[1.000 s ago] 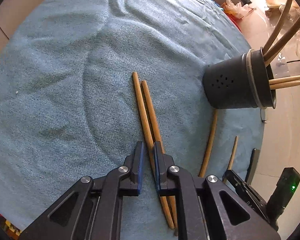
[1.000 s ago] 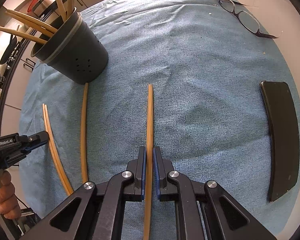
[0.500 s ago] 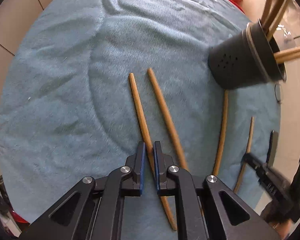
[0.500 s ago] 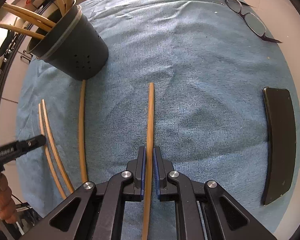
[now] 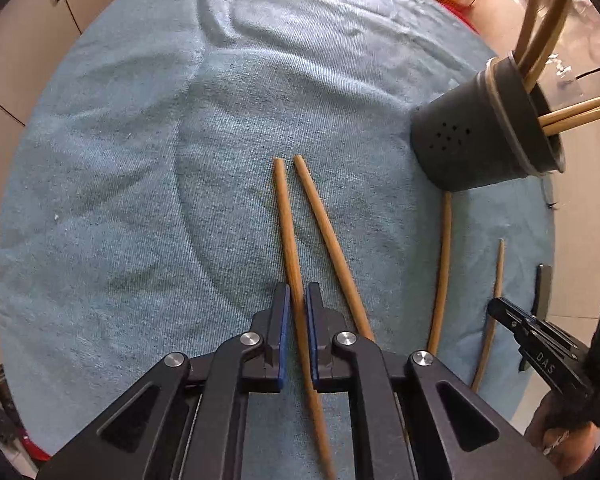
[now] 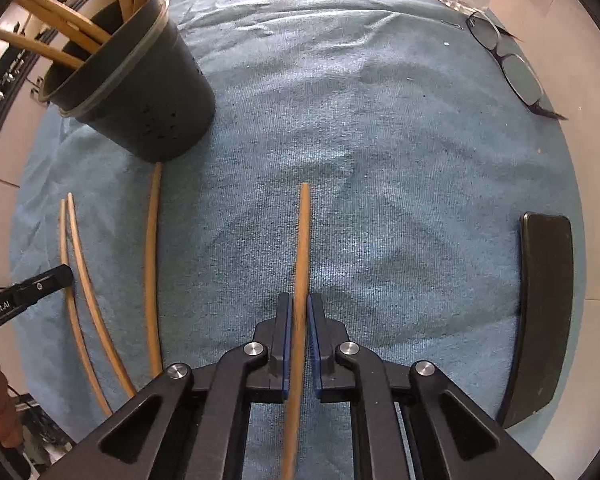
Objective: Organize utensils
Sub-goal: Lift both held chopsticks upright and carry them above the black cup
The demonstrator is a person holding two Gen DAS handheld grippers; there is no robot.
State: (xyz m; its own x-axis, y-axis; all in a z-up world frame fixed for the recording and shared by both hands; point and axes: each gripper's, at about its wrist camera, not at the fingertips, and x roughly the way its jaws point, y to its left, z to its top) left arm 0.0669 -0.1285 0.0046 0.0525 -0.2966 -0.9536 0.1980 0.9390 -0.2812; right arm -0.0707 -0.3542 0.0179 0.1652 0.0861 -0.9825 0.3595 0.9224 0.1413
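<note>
Left gripper [image 5: 296,312]: your blue pads are pinched on the left-hand chopstick [image 5: 286,232] of a pair, gripped toward its near half.
Right gripper [image 6: 298,316]: pressed together on a single chopstick [image 6: 303,240], also held toward its near half.
Long axis: each held stick runs straight ahead along your fingers, far tip pointing away.
Holder [image 6: 140,92]: dark perforated cup on the blue towel [image 6: 380,140], already stocked with sticks; it lies ahead and to the left of your right gripper, ahead and to the right of your left.
Nearer hand: cannot tell; judged about even.
Loose stock: second stick of the pair [image 5: 328,244] just beside your left grip; curved stick [image 6: 152,264] reaching to the holder's base.
Next move, judged: tip the far ends up and over the rim.
</note>
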